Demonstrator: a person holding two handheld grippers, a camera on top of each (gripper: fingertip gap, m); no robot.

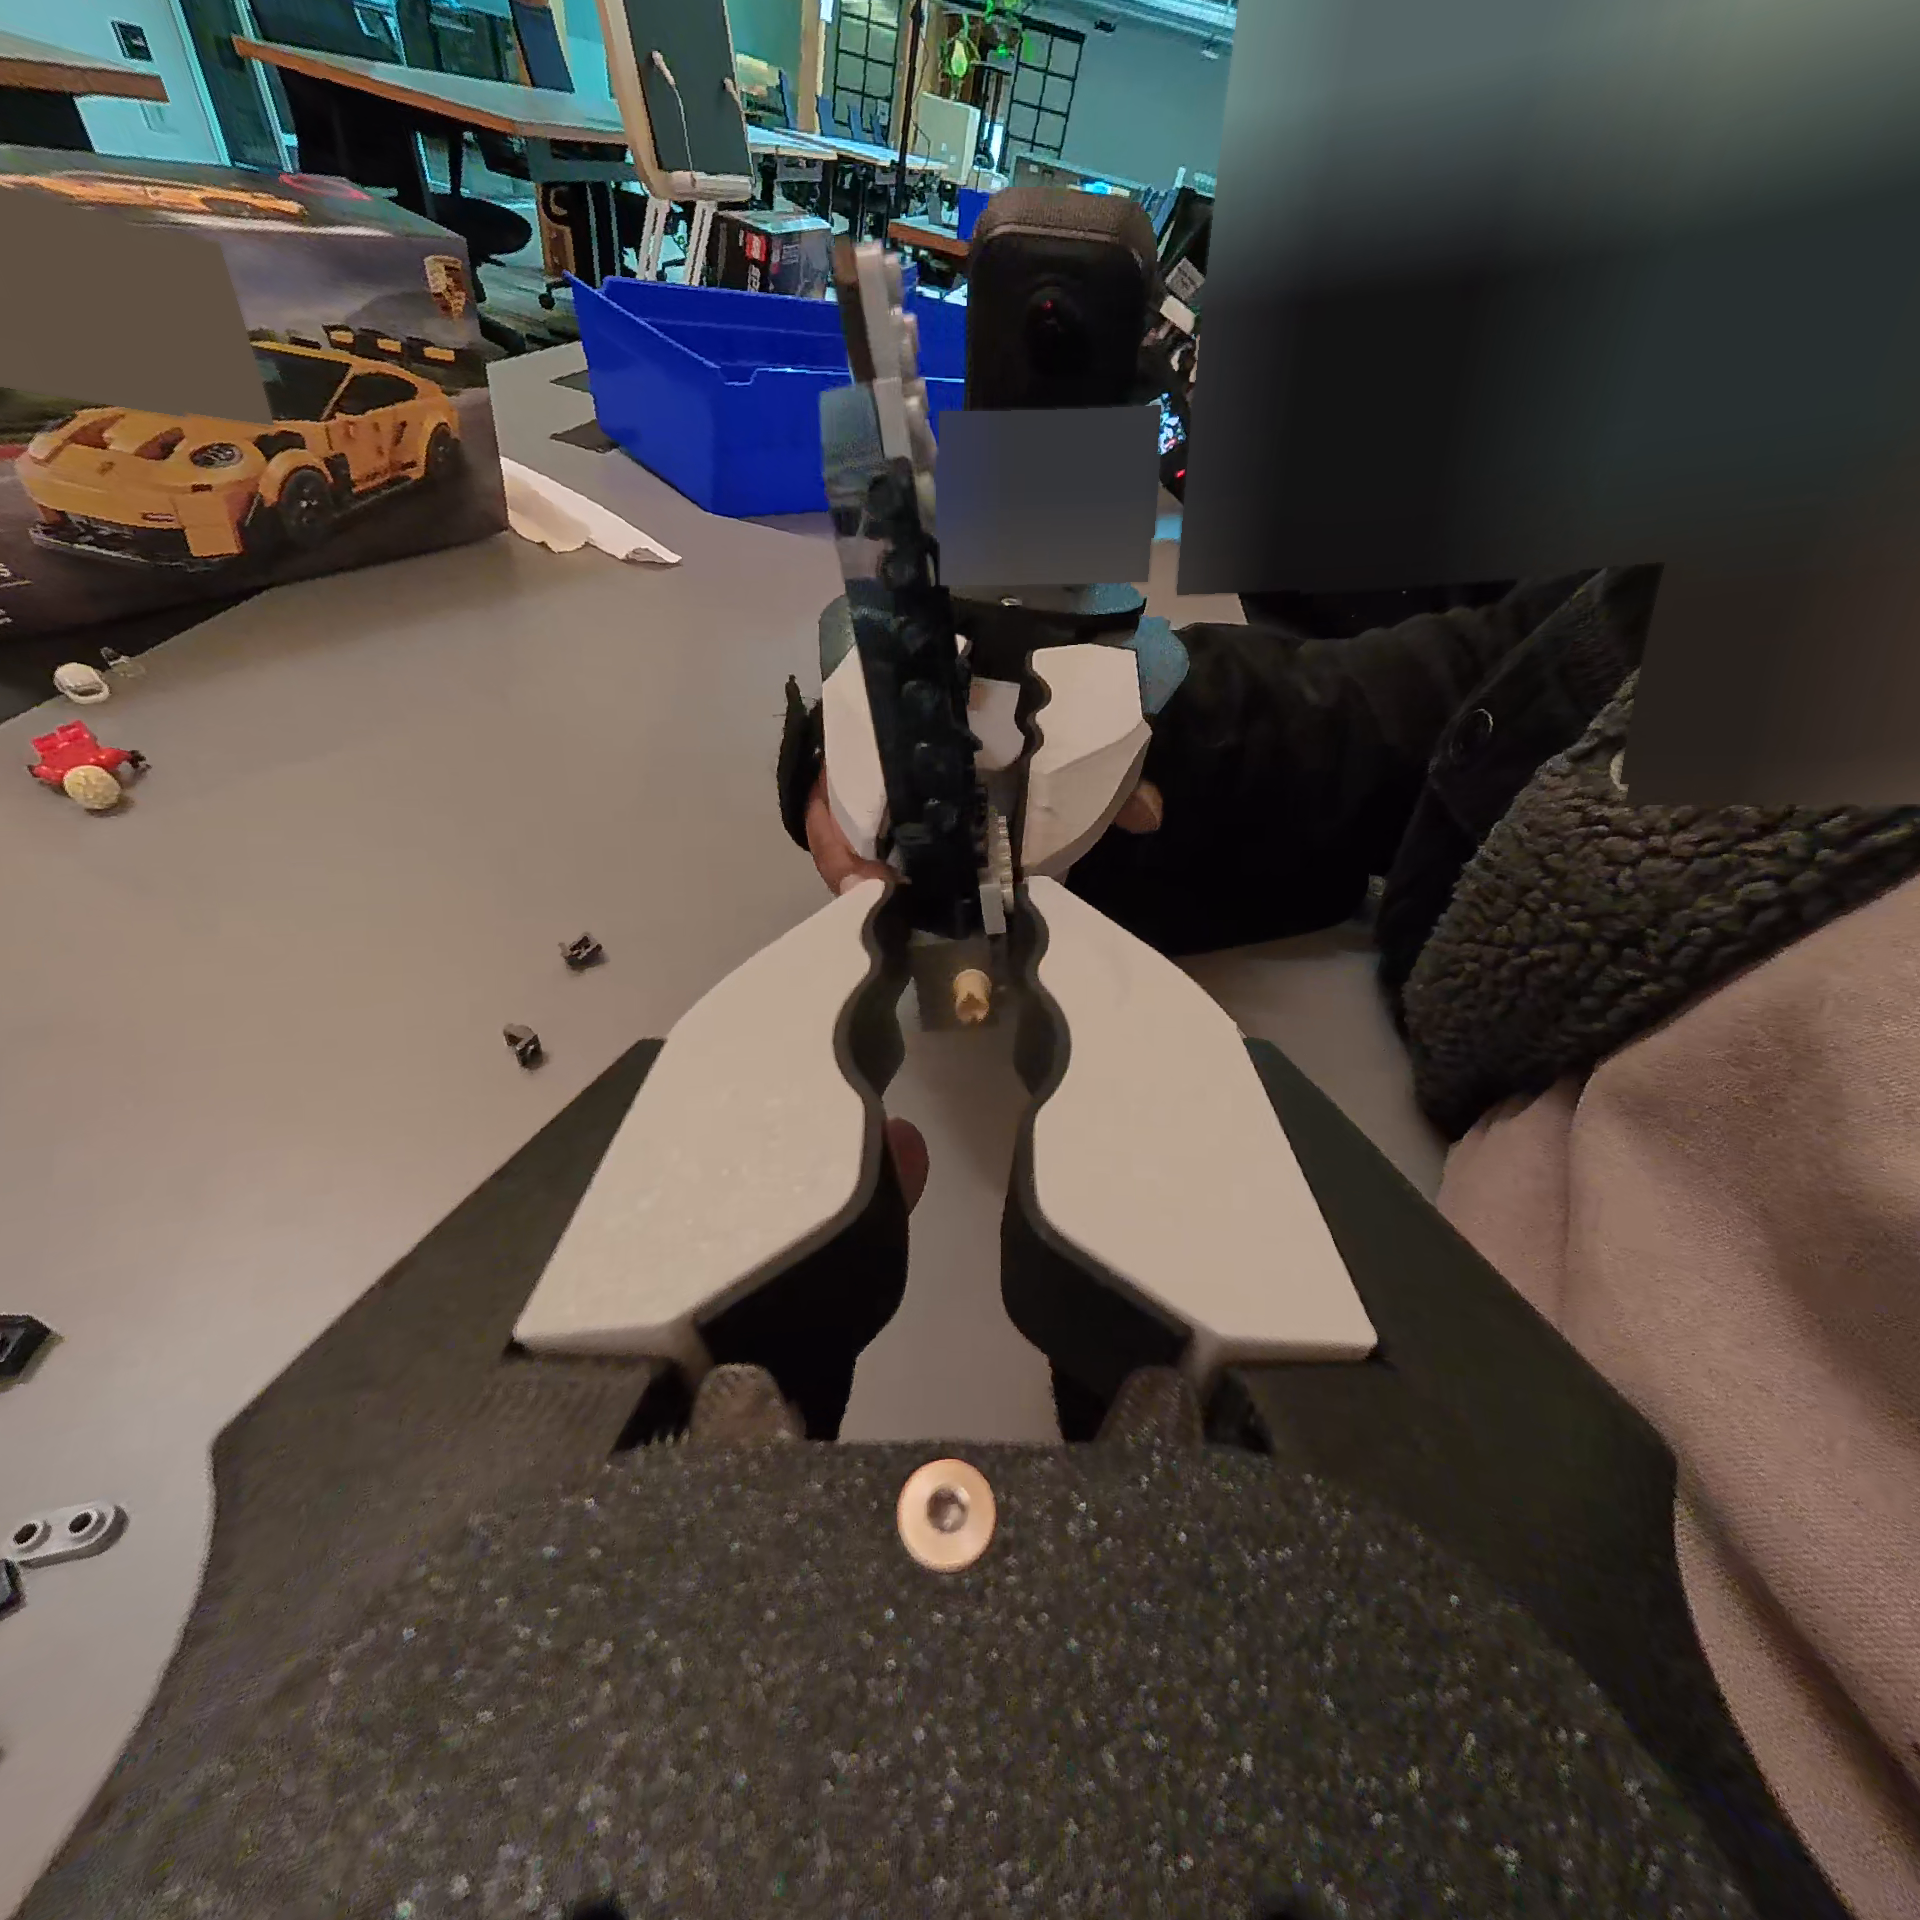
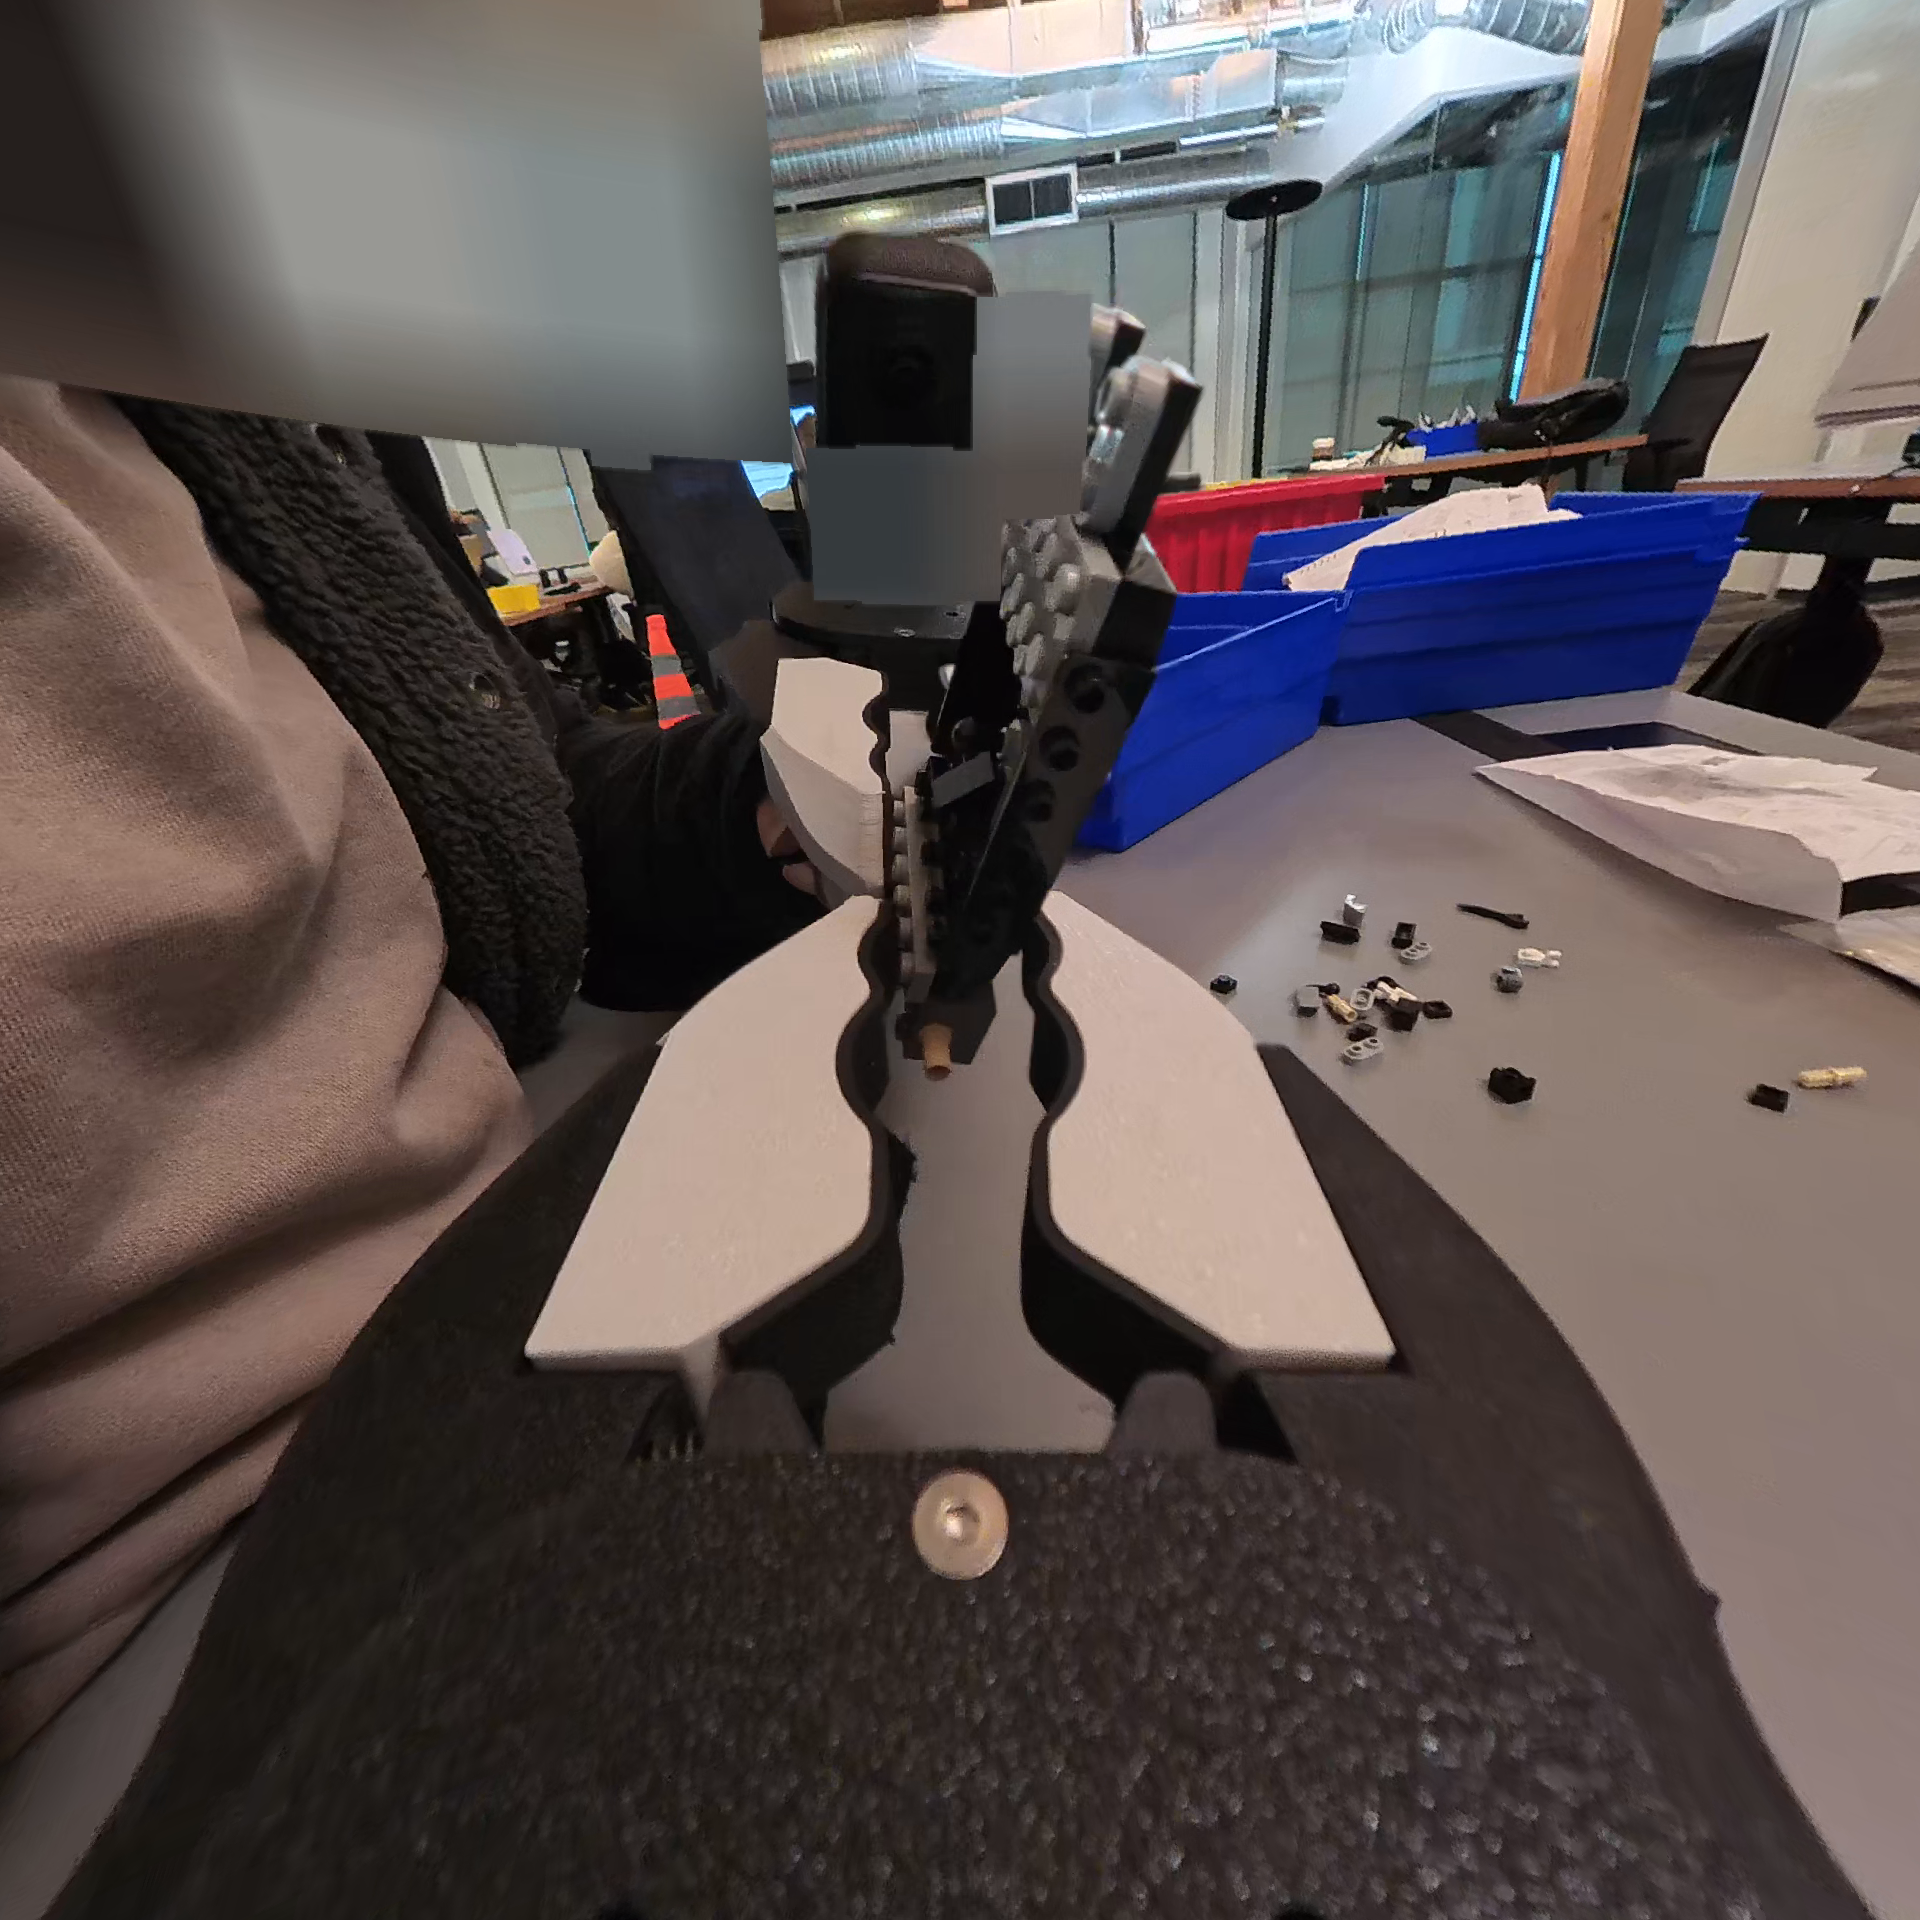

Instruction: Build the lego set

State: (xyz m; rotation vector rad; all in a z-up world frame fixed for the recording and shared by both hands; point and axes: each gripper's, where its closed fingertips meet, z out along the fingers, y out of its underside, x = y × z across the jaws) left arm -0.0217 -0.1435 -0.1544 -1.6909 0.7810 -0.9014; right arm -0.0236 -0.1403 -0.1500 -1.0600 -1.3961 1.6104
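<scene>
Left tool and right tool both grip the lego assembly above the table

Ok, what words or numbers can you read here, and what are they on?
Lego box with the yellow car: it has print and a crest, partly covered by a patch; I won't read it out.
Dark box behind the blue bin: print too small to read.
Paper sheet: print too small to read.
Lego build, clamped by left gripper and right gripper: no writing shows.
</scene>
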